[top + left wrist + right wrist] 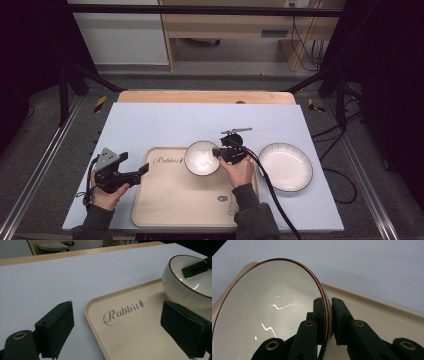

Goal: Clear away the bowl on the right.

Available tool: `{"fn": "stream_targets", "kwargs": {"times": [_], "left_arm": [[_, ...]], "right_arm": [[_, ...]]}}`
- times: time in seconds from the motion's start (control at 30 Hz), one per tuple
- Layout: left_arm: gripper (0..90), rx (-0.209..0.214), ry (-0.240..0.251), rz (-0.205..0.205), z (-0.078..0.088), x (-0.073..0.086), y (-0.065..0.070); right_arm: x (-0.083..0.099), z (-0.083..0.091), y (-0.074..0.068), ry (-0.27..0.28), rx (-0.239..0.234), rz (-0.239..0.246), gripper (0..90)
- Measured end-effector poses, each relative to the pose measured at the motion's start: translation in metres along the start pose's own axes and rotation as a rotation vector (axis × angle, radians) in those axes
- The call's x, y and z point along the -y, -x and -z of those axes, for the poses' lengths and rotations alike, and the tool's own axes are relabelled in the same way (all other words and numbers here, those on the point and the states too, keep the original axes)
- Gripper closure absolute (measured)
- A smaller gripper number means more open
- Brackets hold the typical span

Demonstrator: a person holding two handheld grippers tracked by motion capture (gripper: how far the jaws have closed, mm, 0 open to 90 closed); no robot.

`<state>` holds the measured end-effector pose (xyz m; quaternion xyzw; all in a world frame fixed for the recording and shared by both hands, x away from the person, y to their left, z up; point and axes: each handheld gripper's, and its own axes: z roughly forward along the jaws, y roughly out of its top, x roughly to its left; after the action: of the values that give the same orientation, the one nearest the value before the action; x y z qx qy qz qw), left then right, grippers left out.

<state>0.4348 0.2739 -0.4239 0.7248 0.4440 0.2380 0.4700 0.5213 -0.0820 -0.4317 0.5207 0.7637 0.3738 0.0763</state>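
While the right gripper (220, 153) clamps the white bowl's (200, 158) rim over the beige tray (170, 200), left gripper (142, 171) jaws apart, white plate (285, 166) beside.

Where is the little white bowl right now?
The bowl sits at the tray's far edge, its rim pinched by the right gripper, left of the plate.

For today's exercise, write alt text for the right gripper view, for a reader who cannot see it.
The right gripper, with two black jaws, is shut on the brown-edged rim of a glossy white ceramic bowl, one jaw inside and one outside. Behind the bowl lie a beige plastic tray and a pale lilac table cover.
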Motion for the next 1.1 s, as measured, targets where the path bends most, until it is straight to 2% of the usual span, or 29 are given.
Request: {"fn": "stream_targets", "kwargs": {"times": [0.37, 0.83, 1.1], "left_arm": [[11.1, -0.001, -0.001, 0.000, 0.000, 0.000, 0.000], [11.1, -0.002, -0.006, 0.000, -0.001, 0.001, 0.000], [11.1, -0.001, -0.011, -0.001, -0.003, 0.002, 0.000]], "right_arm": [[0.003, -0.011, -0.001, -0.032, 0.001, -0.008, 81.6], [0.003, -0.015, 0.003, -0.034, -0.015, -0.020, 81.6], [0.004, -0.018, 0.004, -0.038, 0.001, -0.011, 81.7]]}}
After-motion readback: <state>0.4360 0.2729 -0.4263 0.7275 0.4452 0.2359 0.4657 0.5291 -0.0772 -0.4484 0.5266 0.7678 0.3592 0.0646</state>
